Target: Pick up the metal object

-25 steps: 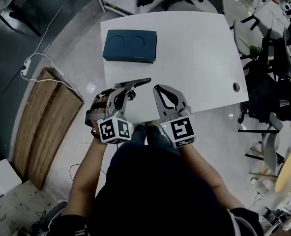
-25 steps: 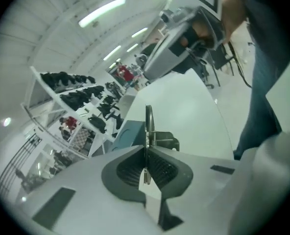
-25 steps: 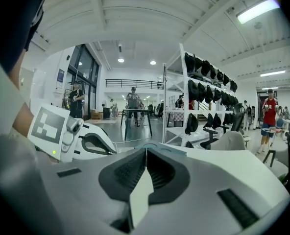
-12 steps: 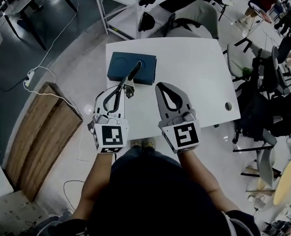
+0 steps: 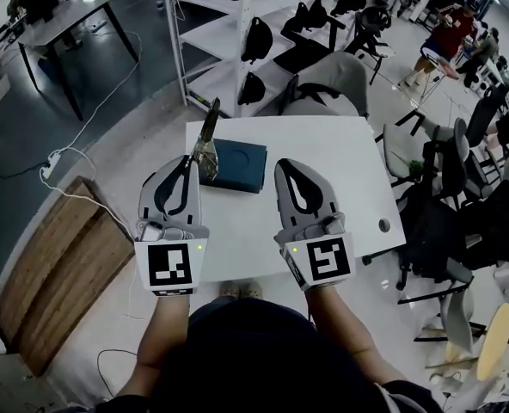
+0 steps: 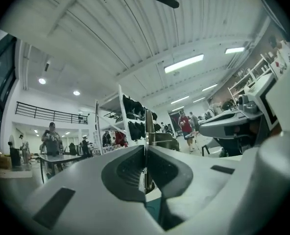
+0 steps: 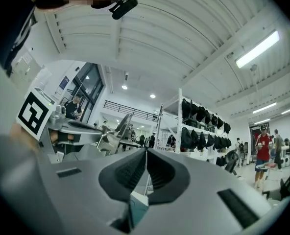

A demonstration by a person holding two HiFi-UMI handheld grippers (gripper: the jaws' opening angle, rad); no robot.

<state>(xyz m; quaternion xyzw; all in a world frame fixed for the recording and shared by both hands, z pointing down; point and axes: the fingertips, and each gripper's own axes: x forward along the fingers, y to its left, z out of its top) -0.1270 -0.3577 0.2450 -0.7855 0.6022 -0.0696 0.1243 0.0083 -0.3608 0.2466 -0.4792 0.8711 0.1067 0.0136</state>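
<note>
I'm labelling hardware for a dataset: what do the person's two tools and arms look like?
Both the left tool and right tool are light grey tapering shells with black teardrop-shaped inner pads. Each carries a white cube printed with black square markers. The person wears a dark top; forearms are uncovered.

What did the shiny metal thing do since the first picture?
The left gripper, shut on the metal object, swung it from pointing sideways to pointing away from the person. Nothing was let go. The right gripper stayed shut and empty; the blue box stayed on the table.
</note>
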